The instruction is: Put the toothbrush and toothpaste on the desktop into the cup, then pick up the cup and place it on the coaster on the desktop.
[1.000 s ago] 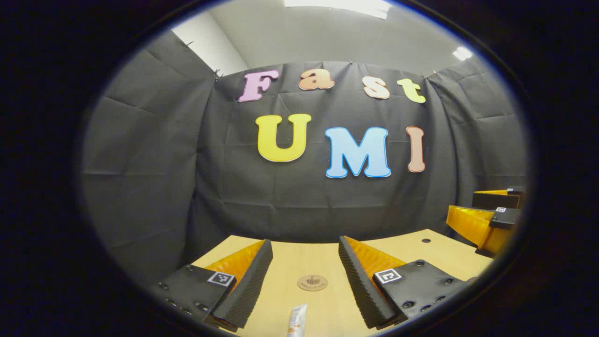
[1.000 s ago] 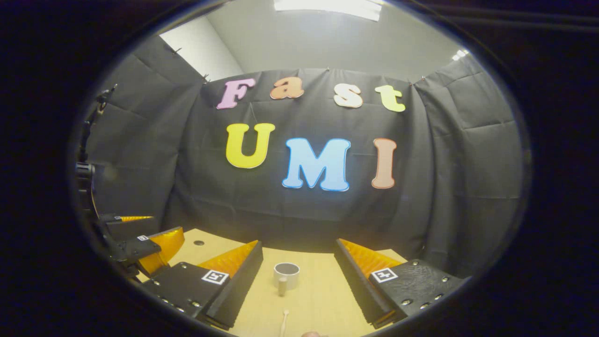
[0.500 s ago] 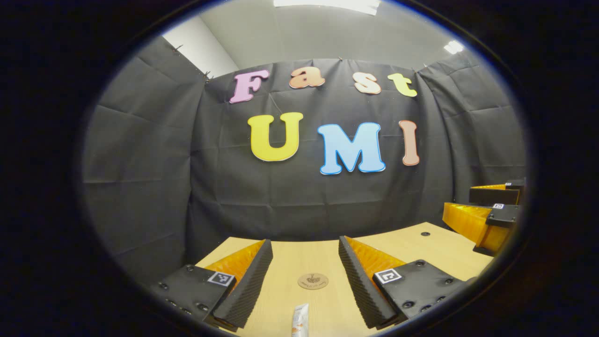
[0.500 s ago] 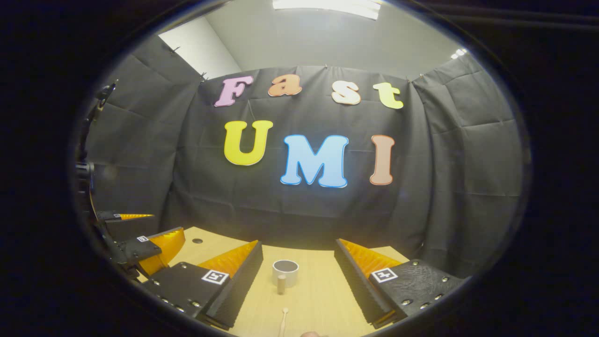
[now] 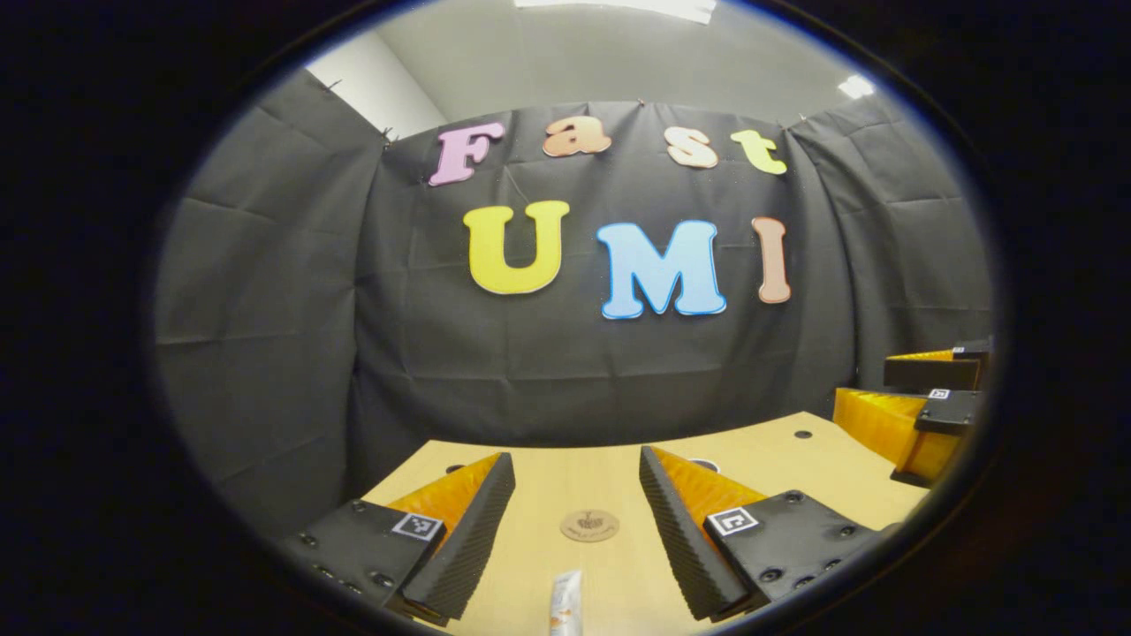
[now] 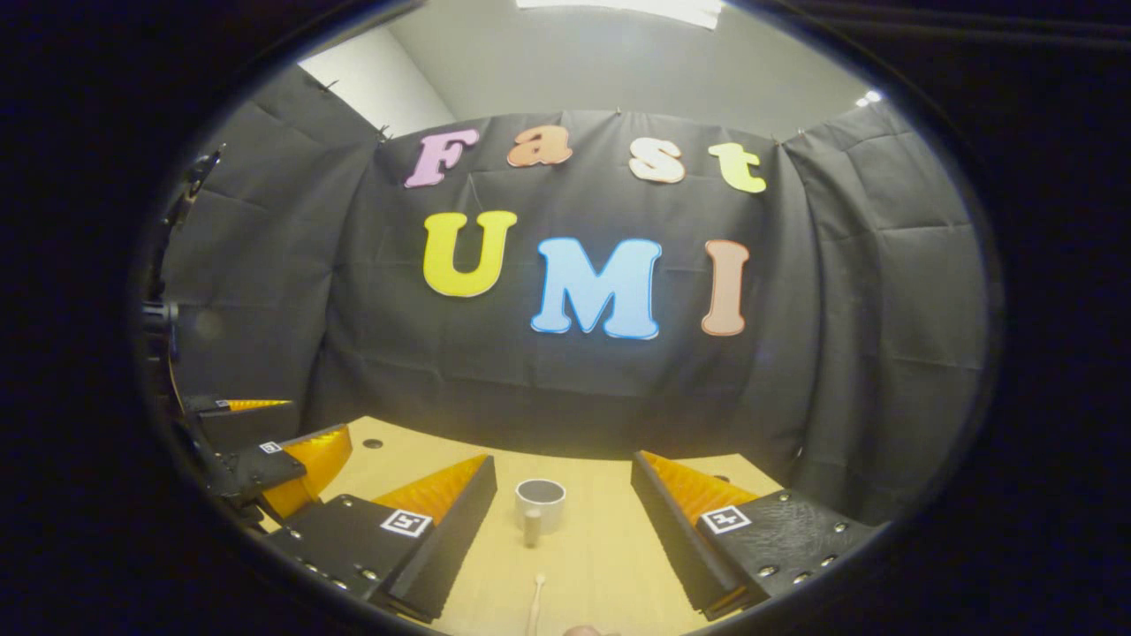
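The left claw (image 5: 576, 530) is spread wide above the tabletop (image 5: 778, 450), with the coaster (image 5: 589, 526) and toothpaste (image 5: 565, 601) between its fingers. The right claw (image 6: 561, 530), also wide and empty, frames the cup (image 6: 540, 502) and toothbrush (image 6: 535, 599).

Left gripper (image 5: 574, 495) and right gripper (image 6: 561, 495) — ribbed wedge fingers, screwed plates, square tags.

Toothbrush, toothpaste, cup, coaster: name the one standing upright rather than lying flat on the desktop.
The cup, standing open end up between the right gripper's fingers in the right gripper view. The toothbrush, toothpaste and round coaster all lie flat on the desktop.
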Demonstrator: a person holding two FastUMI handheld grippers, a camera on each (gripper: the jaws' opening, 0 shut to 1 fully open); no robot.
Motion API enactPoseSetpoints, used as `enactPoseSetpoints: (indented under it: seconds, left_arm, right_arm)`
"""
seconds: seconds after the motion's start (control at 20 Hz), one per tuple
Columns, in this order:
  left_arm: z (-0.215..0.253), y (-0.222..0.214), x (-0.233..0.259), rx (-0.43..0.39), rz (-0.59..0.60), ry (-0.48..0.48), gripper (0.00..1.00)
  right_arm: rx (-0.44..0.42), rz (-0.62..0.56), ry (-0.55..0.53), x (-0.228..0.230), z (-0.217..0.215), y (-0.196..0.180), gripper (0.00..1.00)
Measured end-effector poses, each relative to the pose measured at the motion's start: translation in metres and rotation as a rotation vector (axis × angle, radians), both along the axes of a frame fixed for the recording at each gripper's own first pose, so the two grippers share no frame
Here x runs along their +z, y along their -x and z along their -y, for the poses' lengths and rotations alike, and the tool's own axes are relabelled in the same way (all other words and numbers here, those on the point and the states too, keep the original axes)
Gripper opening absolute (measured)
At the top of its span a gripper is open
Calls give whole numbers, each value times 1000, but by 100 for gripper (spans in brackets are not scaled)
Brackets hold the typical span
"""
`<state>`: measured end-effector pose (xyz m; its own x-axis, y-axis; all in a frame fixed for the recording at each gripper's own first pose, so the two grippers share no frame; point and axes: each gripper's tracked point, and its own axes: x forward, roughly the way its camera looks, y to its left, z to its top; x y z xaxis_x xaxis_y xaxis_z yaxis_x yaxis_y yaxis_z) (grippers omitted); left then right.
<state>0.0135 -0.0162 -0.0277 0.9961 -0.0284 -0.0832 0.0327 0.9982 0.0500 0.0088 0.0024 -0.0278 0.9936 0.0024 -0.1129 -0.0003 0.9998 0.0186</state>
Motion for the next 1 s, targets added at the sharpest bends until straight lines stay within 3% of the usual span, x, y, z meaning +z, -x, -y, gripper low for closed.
enactPoseSetpoints:
  seconds: [0.5,1.0]
  left_arm:
    - [-1,-27,-105,-27,-354,18,93]
    - [-20,-28,-218,-14,-759,-24,93]
  right_arm:
    - [42,-324,-36,-84,-13,-13,95]
    - [83,-752,-57,-195,-27,-7,95]
